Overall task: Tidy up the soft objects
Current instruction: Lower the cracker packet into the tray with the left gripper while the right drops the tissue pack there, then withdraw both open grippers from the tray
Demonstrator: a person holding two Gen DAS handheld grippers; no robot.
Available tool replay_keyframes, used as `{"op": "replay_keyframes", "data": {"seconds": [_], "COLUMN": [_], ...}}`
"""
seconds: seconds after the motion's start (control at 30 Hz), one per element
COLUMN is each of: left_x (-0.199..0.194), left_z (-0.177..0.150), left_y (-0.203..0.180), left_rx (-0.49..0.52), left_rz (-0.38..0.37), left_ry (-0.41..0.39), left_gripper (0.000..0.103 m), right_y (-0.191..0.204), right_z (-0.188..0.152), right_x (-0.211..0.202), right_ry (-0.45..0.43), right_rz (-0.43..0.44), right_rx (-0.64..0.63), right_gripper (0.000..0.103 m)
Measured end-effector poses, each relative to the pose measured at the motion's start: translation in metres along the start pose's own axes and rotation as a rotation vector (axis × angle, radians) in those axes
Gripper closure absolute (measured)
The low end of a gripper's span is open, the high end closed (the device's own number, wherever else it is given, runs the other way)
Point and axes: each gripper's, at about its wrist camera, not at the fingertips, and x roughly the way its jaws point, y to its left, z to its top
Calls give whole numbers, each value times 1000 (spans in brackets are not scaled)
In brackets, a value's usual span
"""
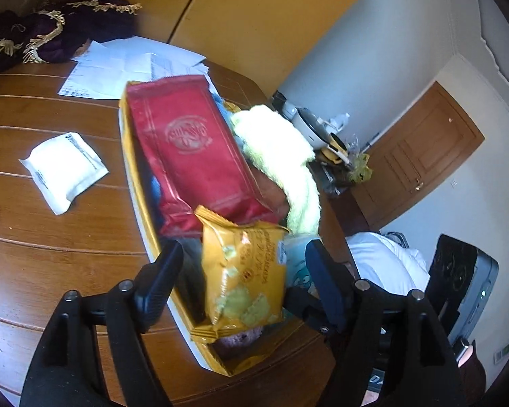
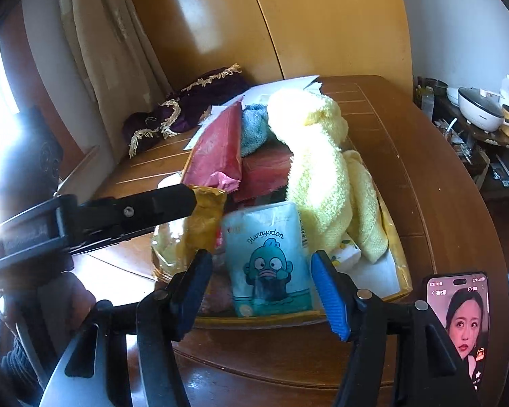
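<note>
Your left gripper point(image 1: 244, 271) and right gripper point(image 2: 261, 288) both gape wide at the tray's point(image 2: 402, 271) near end, so pinch the light, crinkly yellow snack packet point(image 1: 244, 278) by its crimped seam, leaving the soft yellow towel point(image 2: 319, 169) piled behind.

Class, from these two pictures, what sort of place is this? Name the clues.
Probably a lived-in home room: a wooden table, tall wooden cupboards, a curtain, and an electric cooking pot on a cluttered side stand.
</note>
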Motion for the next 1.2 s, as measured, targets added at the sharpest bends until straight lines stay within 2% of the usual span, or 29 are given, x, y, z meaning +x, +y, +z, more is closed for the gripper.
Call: {"op": "replay_keyframes", "data": {"seconds": [0.1, 0.23, 0.4, 0.57, 0.77, 0.9, 1.07, 1.2], "left_x": [-11, -19, -34, -49, -62, -71, -82, -88], "left_z": [-1, 0, 2, 3, 3, 0, -1, 0], "left_y": [2, 8, 16, 38, 78, 99, 116, 130], "left_rx": [-9, -27, -40, -70, -175, -216, -248, -273], "left_rz": [-46, -68, -55, 7, 82, 189, 197, 190], "left_ry": [-40, -60, -109, -161, -194, -224, -249, -264], "left_gripper": [29, 29, 29, 29, 29, 29, 29, 29], "right_y": [2, 6, 25, 44, 62, 80, 106, 130], "right_z": [0, 3, 7, 7, 6, 11, 20, 30], "right_x": [-9, -19, -25, -17, -9, 1, 6, 16], "right_ry": [-43, -88, -105, -88, -66, -40, -41, -7], "right_rz": [-12, 22, 51, 83, 124, 168, 129, 174], "right_rx": [18, 54, 21, -9, -23, -32, -77, -120], "right_gripper": [40, 40, 40, 40, 40, 38, 38, 38]}}
